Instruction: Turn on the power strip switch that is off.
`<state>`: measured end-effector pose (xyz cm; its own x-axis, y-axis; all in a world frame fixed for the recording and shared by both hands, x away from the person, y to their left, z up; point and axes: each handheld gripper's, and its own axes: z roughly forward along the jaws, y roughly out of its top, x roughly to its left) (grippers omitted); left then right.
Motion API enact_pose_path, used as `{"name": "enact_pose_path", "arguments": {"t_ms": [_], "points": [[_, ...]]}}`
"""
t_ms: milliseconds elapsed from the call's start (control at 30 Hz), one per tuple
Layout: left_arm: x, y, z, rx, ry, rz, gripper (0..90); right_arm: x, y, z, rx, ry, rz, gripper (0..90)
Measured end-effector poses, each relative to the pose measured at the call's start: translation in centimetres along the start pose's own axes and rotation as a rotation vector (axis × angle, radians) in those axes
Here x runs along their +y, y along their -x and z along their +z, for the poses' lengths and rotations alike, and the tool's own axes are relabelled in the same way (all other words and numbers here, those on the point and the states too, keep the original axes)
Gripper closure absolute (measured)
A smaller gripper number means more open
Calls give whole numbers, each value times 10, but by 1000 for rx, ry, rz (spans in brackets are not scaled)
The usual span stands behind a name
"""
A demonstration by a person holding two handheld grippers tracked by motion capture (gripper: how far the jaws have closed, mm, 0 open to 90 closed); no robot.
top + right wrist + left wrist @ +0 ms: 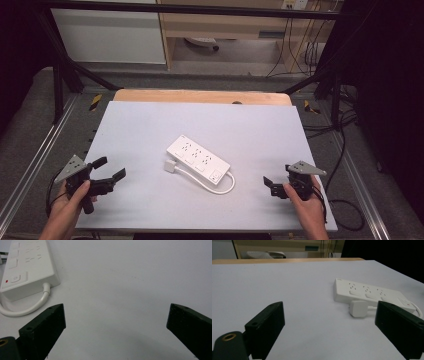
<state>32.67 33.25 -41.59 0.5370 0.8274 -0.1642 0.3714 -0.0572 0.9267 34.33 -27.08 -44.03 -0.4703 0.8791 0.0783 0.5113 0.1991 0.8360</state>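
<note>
A white power strip [198,158] with several sockets lies at an angle in the middle of the white tabletop [150,125]. Its cable [220,189] loops round the near end to a white plug [170,165] that lies unplugged beside the strip. My left gripper [111,168] is open near the front left, apart from the strip. In the left gripper view the gripper [329,315] faces the strip [372,293] and plug [359,308]. My right gripper [278,176] is open at the front right. In the right gripper view, between its jaws [115,315] is bare table, with the strip [25,262] and cable [32,307] at the left.
A wooden strip [200,96] runs along the table's far edge. Black frame bars [60,65] stand at the back corners. Cables [345,150] lie on the floor to the right, and a metal rail [30,170] runs along the left.
</note>
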Motion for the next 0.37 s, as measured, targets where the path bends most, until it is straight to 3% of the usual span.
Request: {"name": "enact_pose_path", "arguments": {"t_ms": [233,367], "points": [[-16,7,6,-16,-48,6,97,-1,0,2,-6,-17,6,26],[-18,13,8,-22,-76,38,97,-3,2,6,-18,-40,9,26]]}}
